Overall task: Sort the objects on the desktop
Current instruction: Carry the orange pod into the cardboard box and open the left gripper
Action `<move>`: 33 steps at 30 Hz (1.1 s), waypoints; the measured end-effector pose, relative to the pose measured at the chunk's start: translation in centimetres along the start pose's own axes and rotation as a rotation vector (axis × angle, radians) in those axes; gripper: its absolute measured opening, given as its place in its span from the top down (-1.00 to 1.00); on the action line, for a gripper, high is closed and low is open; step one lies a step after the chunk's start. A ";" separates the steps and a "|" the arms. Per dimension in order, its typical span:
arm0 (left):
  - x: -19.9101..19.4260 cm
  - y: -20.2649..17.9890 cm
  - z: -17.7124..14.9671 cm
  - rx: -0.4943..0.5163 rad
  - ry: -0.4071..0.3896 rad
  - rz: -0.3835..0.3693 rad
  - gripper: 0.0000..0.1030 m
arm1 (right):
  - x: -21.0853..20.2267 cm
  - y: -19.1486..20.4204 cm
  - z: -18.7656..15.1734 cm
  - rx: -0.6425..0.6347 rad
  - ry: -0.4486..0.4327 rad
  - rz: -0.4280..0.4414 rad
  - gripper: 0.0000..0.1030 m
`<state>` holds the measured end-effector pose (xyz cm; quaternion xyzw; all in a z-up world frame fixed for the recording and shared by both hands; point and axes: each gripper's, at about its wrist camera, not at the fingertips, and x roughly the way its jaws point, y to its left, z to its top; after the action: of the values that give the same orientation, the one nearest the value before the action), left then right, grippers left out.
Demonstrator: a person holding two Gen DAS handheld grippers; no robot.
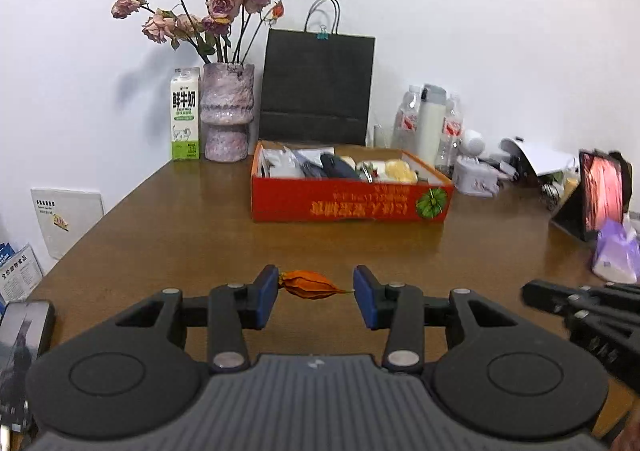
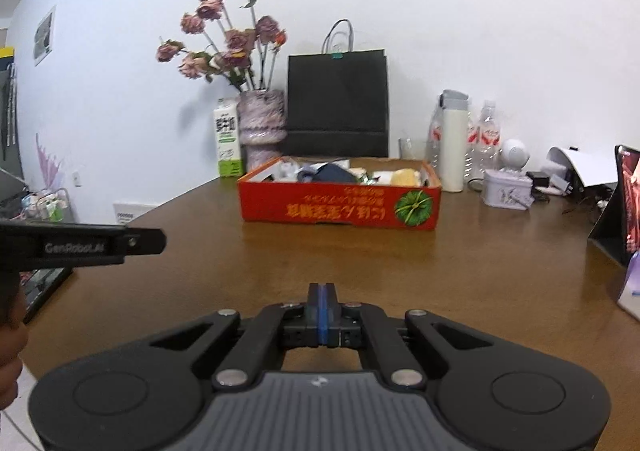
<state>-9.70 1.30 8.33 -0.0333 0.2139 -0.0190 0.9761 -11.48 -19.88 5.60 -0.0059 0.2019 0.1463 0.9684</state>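
An orange dried flower pod [image 1: 310, 285] hangs above the brown table [image 1: 160, 235], spanning the gap between the blue pads of my left gripper [image 1: 316, 297]. The pads press on its two ends, so the gripper is shut on it. A red cardboard box [image 1: 348, 203] holding several small items sits farther back at the table's middle. In the right wrist view my right gripper [image 2: 324, 311] is shut with its pads together and nothing between them, pointing toward the red box [image 2: 340, 207]. Part of the left gripper's body [image 2: 100, 245] shows at the left edge there.
Along the back wall stand a milk carton [image 1: 185, 115], a vase of dried roses [image 1: 227, 111], a black paper bag [image 1: 318, 87], bottles and a white flask [image 1: 430, 123]. A tablet [image 1: 600, 191] leans at right, a phone [image 1: 24, 331] lies at left.
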 end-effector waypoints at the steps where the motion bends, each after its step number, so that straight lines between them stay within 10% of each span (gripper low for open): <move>1: 0.5 0.1 0.7 0.000 -0.009 -0.007 0.18 | 0.2 -0.5 0.7 0.006 -0.013 -0.011 1.00; 14: 17.0 3.8 15.7 -0.053 -0.014 -0.071 0.18 | 11.7 -8.0 16.6 0.022 -0.133 -0.038 1.00; 24: 37.3 5.8 21.3 -0.087 0.271 0.005 0.18 | 33.0 -13.3 24.2 0.086 0.180 0.038 1.00; 33: 48.6 5.7 19.4 -0.031 0.568 0.065 0.14 | 51.0 -15.6 22.3 0.148 0.542 -0.023 0.98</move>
<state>42.68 5.55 5.22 -0.0349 0.4800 0.0069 0.8765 46.37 -18.93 5.30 0.0236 0.4635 0.1133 0.8785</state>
